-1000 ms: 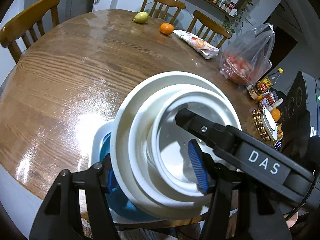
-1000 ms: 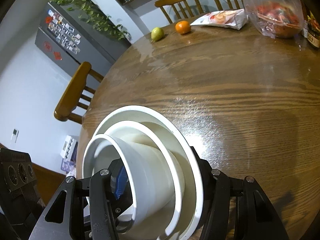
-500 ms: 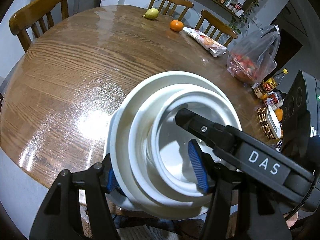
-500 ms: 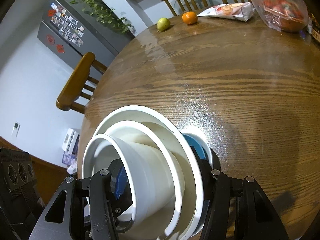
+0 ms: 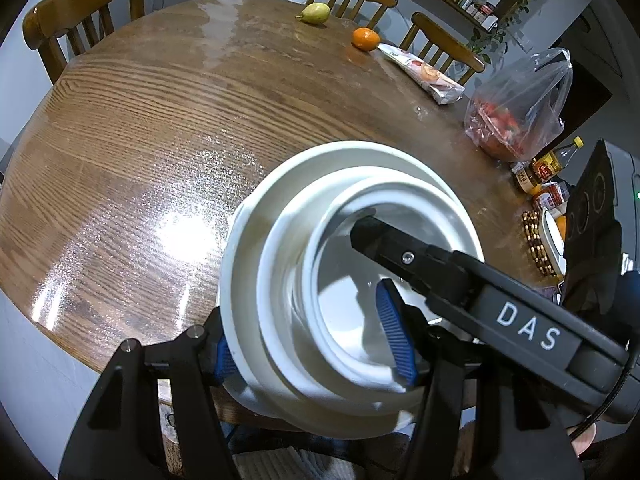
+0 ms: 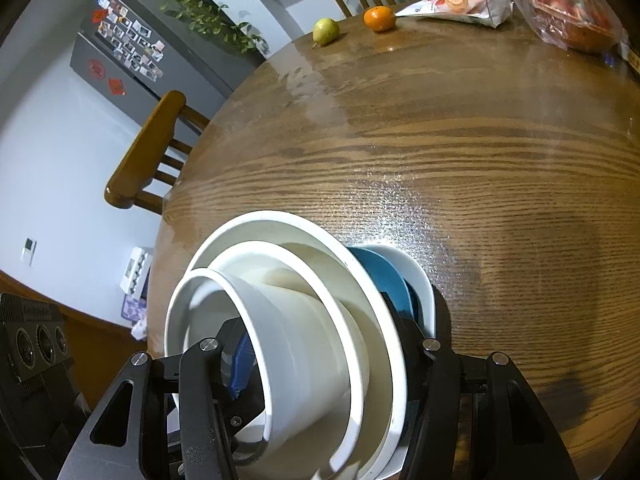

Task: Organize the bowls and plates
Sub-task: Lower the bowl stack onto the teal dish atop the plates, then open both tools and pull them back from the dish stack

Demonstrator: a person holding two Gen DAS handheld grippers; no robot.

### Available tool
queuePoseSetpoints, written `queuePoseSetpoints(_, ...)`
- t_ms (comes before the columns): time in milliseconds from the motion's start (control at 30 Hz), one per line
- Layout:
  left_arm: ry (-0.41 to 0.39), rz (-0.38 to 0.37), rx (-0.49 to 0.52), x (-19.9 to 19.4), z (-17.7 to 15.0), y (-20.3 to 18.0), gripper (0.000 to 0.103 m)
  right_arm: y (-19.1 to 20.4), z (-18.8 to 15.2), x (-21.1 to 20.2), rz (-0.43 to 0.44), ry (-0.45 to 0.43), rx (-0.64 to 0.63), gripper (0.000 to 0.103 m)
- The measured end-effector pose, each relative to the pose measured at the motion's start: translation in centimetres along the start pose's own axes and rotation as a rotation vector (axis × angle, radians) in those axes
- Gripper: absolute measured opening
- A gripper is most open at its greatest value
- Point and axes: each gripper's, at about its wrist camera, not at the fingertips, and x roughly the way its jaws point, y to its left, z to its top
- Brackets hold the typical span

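A stack of nested white bowls (image 5: 280, 280) hangs tilted over the near edge of the round wooden table (image 5: 140, 140). My left gripper (image 5: 308, 348) is shut on the stack's wall, one blue pad inside the innermost bowl and the other under the outermost one. The right gripper's black finger (image 5: 400, 244) reaches into the same bowl from the right. In the right wrist view my right gripper (image 6: 328, 356) is shut on the stack (image 6: 304, 300) likewise. Behind the stack a blue dish (image 6: 384, 276) lies in a white plate (image 6: 420, 280); whether the stack touches them is unclear.
A pear (image 5: 316, 13), an orange (image 5: 365, 39) and a snack packet (image 5: 424, 76) lie at the table's far side. A plastic bag of red fruit (image 5: 516, 116) and several jars (image 5: 540, 184) stand at the right. Wooden chairs (image 6: 148, 156) ring the table.
Both grippers have drawn the white stack toward the near table edge. The blue dish has dropped out of the left view and come into sight behind the stack in the right view.
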Motion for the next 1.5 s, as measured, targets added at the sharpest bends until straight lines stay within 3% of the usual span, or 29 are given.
queuePoseSetpoints(467,0.015,-0.013,0.002,0.5,0.2,0.4,0.061,0.1,0.3,0.7,-0.016,0.037,-0.02,0.058)
queuePoseSetpoints(533,0.014,-0.02,0.0,0.4,0.2,0.4,0.063,0.1,0.4,0.5,-0.028,0.041,-0.032,0.067)
queuePoseSetpoints(633,-0.006,-0.011,0.007,-0.1,0.3,0.4,0.068,0.5,0.7,-0.3,-0.059,0.016,-0.063,0.07)
queuePoseSetpoints(733,-0.023,-0.002,0.016,-0.5,0.3,0.3,0.075,0.5,0.7,-1.0,-0.074,-0.011,-0.074,0.071)
queuePoseSetpoints(967,-0.094,0.019,0.044,-2.1,0.1,0.1,0.079,0.4,0.7,-2.6,-0.111,-0.09,-0.088,0.071)
queuePoseSetpoints(1067,-0.135,0.038,0.068,-3.1,-0.3,0.0,0.087,1.0,0.1,-4.0,-0.134,-0.161,-0.135,0.071)
queuePoseSetpoints(1167,-0.2,0.082,0.117,-4.5,-1.0,-0.4,0.089,1.5,-0.6,-5.5,-0.152,-0.234,-0.17,0.072)
queuePoseSetpoints(1267,-0.261,0.111,0.161,-5.8,-1.9,-0.7,0.103,1.5,-1.1,-6.4,-0.157,-0.28,-0.181,0.073)
queuePoseSetpoints(1333,-0.296,0.113,0.183,-6.4,-2.7,-0.6,0.102,1.4,-1.7,-7.1,-0.147,-0.308,-0.189,0.082)
queuePoseSetpoints(1500,-0.322,0.136,0.202,-6.7,-4.3,0.0,0.102,1.1,-3.6,-8.3,-0.113,-0.382,-0.231,0.082)
